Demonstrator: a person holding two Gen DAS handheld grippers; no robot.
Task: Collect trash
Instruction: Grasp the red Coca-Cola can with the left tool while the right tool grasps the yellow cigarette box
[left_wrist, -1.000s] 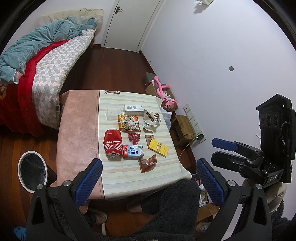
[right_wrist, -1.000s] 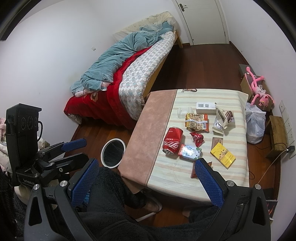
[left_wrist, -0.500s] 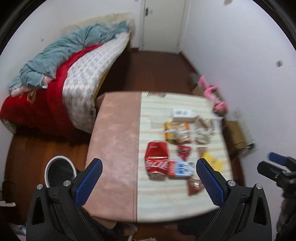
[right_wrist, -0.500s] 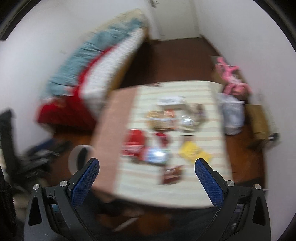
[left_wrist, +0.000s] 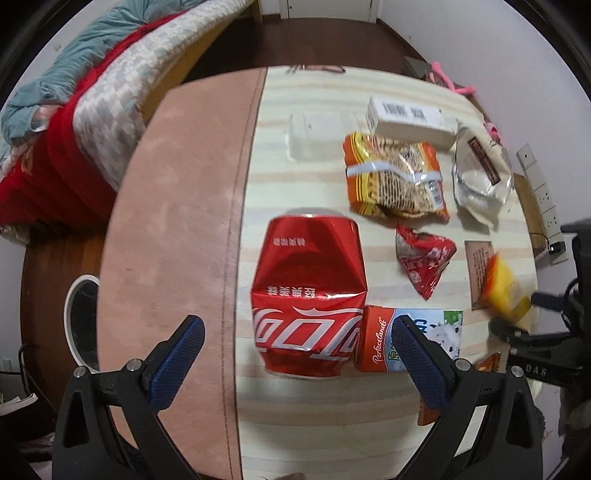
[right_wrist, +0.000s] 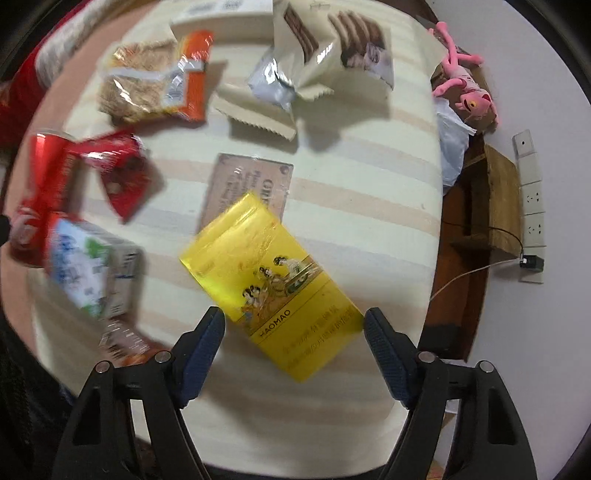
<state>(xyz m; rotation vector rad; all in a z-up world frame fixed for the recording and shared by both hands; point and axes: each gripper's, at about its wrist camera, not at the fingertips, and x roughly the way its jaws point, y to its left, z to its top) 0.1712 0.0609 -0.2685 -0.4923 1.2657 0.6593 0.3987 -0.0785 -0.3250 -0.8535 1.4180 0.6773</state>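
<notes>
Right wrist: we straddle the yellow packet (right_wrist: 271, 284) at 12 o'clock, right gripper (right_wrist: 293, 319) closing, not yet clamped; left gripper (left_wrist: 295, 332) stands apart above the crushed can (left_wrist: 308, 295); next, pinch and lift.

A dented glossy metal can (left_wrist: 308, 295) and a shiny yellow film-wrapped box (right_wrist: 271, 280) lie on matt striped cloth (right_wrist: 369, 206).

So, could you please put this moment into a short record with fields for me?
surface: table with a pink and a striped cloth
left gripper: open, over the crushed red can
right gripper: jaws closing either side of the yellow box, no pad contact seen
beside the can: blue-and-white carton
other trash: orange snack bag, red wrapper, white box
bin: white-rimmed bin on the floor by the table
</notes>
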